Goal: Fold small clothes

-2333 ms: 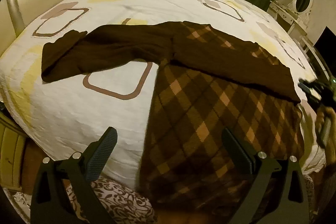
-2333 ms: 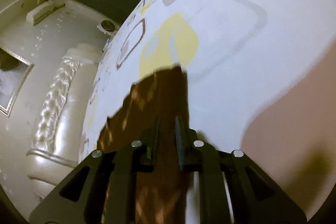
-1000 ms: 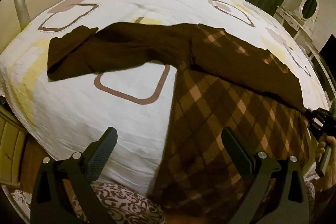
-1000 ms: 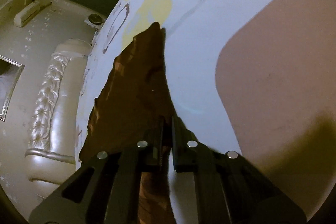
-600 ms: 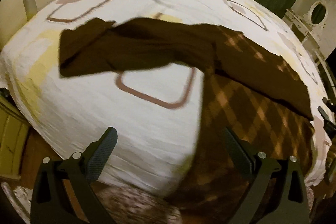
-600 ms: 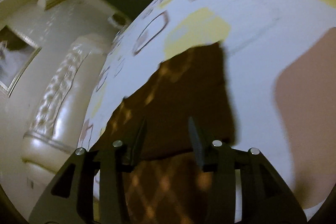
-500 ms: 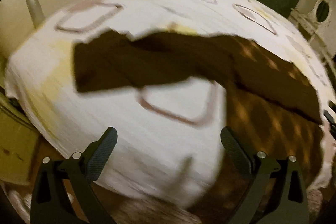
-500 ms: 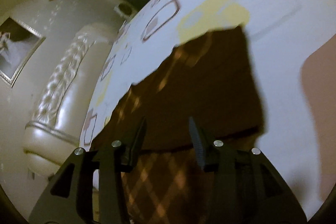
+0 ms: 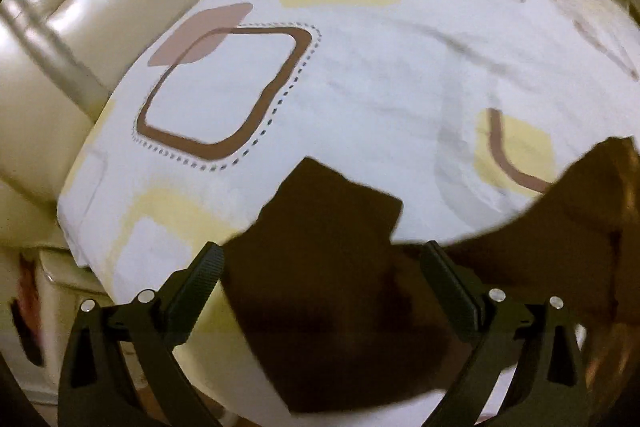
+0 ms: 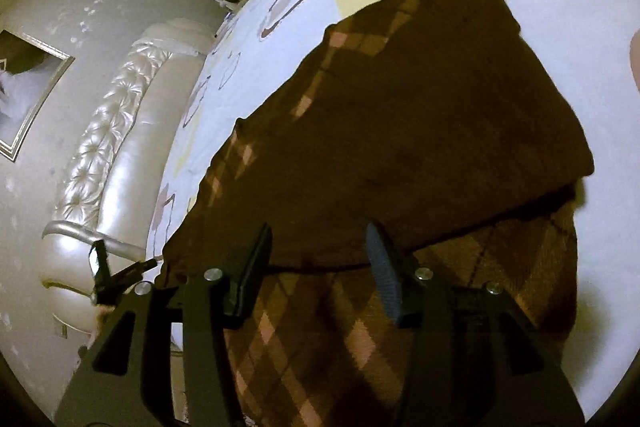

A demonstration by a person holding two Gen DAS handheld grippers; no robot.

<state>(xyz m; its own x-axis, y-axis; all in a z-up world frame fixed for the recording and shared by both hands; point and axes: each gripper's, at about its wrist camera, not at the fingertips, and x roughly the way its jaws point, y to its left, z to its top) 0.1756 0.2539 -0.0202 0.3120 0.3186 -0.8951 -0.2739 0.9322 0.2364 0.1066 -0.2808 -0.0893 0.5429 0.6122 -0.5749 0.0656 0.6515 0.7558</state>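
- The brown argyle sweater (image 10: 400, 155) is a soft, limp knit that looks light; it will probably sag and drape wherever it is lifted, so a pinch on an edge or cuff through both layers should hold better than one in the middle of a panel.
- It lies flat on the bed (image 9: 380, 67). In the right wrist view it fills the middle and lower part of the frame, with one plain dark sleeve (image 10: 460, 167) folded across the checked body.
- In the left wrist view the other sleeve (image 9: 320, 267) stretches out over the patterned bedspread in the lower middle of the frame, its end pointing up the picture; this cuff end looks like the place to take hold for the next fold.
- The left tongs (image 9: 320, 287) are spread wide and hold nothing; the sleeve lies between and beyond the two fingers.
- The right tongs (image 10: 320, 267) are also parted and empty, at the lower middle of their frame, just above the folded sleeve's lower edge.
- The padded headboard (image 10: 100, 155) curves along the left of the frame.
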